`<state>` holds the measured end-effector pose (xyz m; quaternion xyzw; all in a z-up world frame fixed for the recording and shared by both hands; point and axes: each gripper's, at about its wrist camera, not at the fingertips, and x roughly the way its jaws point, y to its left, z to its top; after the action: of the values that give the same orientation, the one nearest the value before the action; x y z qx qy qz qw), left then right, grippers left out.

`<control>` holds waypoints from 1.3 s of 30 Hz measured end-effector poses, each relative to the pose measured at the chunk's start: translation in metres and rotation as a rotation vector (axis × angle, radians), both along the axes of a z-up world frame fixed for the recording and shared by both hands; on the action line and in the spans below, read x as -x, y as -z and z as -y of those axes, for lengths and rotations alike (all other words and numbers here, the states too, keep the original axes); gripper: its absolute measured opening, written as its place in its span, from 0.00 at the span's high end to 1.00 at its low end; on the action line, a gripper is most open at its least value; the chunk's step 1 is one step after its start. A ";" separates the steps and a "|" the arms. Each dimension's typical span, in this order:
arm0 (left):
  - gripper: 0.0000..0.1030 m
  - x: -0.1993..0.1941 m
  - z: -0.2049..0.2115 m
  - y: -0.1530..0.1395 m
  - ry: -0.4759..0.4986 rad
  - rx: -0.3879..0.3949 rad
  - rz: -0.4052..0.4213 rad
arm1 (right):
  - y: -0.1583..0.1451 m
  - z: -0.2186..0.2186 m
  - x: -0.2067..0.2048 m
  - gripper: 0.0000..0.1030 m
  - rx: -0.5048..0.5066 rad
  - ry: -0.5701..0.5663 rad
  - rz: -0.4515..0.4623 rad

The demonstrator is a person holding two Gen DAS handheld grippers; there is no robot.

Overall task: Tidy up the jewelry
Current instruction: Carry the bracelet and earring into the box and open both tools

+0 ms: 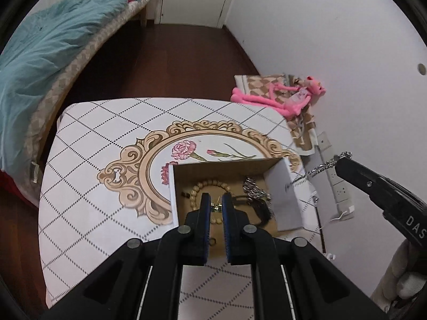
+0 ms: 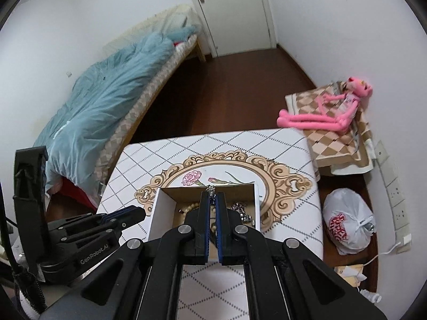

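While the left gripper (image 1: 216, 204) hangs slightly parted above the box (image 1: 283, 194), the right gripper (image 2: 212, 196) pinches a silver chain (image 1: 323, 166) at its fingertips.

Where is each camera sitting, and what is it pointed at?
Left wrist: rides on the left tongs, looking down into the box on the table; the right tongs show, pinching a chain.
Right wrist: rides on the right tongs, over the same box; the left tongs show at the left.
Both share the box, table, bed and pink toy.
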<state>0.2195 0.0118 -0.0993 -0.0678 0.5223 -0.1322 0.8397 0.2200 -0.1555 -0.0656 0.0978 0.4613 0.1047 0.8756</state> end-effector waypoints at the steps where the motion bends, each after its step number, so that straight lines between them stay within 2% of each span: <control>1: 0.94 -0.007 0.001 0.004 0.007 0.001 -0.018 | 0.005 -0.001 -0.007 0.96 0.010 -0.003 -0.012; 8: 0.90 -0.032 0.006 0.025 -0.009 -0.067 -0.117 | 0.040 -0.005 -0.046 0.96 0.067 -0.018 -0.110; 11: 0.88 -0.039 0.005 0.026 -0.043 -0.127 -0.116 | 0.052 -0.003 -0.059 0.96 0.082 -0.026 -0.156; 13: 0.71 -0.043 0.003 0.026 -0.060 -0.159 -0.106 | 0.060 -0.002 -0.065 0.96 0.082 -0.034 -0.196; 14: 0.38 -0.044 0.001 0.026 -0.074 -0.178 -0.101 | 0.064 -0.002 -0.068 0.96 0.091 -0.039 -0.220; 15: 0.09 -0.046 -0.002 0.025 -0.092 -0.193 -0.095 | 0.067 -0.001 -0.070 0.96 0.094 -0.036 -0.234; 16: 0.07 -0.046 -0.005 0.024 -0.103 -0.193 -0.084 | 0.071 0.000 -0.071 0.95 0.103 -0.031 -0.246; 19: 0.07 -0.047 -0.012 0.023 -0.131 -0.222 -0.069 | 0.074 0.000 -0.073 0.92 0.123 -0.021 -0.271; 21: 0.07 -0.046 -0.017 0.023 -0.148 -0.237 -0.061 | 0.075 0.004 -0.073 0.75 0.113 -0.009 -0.279; 23: 0.03 -0.043 -0.021 0.023 -0.167 -0.260 -0.047 | 0.073 0.005 -0.068 0.45 0.125 -0.001 -0.265; 27: 0.01 -0.033 -0.027 0.025 -0.195 -0.285 -0.025 | 0.076 0.002 -0.056 0.27 0.177 0.007 -0.266; 28: 0.01 -0.030 -0.026 0.026 -0.196 -0.290 -0.020 | 0.078 0.001 -0.052 0.15 0.190 0.009 -0.272; 29: 0.01 -0.027 -0.026 0.027 -0.194 -0.292 -0.018 | 0.081 0.001 -0.048 0.08 0.197 0.012 -0.278; 34: 0.01 -0.011 -0.023 0.038 -0.191 -0.295 -0.034 | 0.100 -0.001 -0.025 0.08 0.246 0.032 -0.301; 39: 0.01 0.005 -0.016 0.041 -0.183 -0.290 -0.047 | 0.102 0.002 -0.009 0.06 0.252 0.056 -0.293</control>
<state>0.2149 0.0281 -0.1399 0.0037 0.5468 0.0233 0.8369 0.2289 -0.1575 -0.1677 0.0145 0.5903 0.0065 0.8070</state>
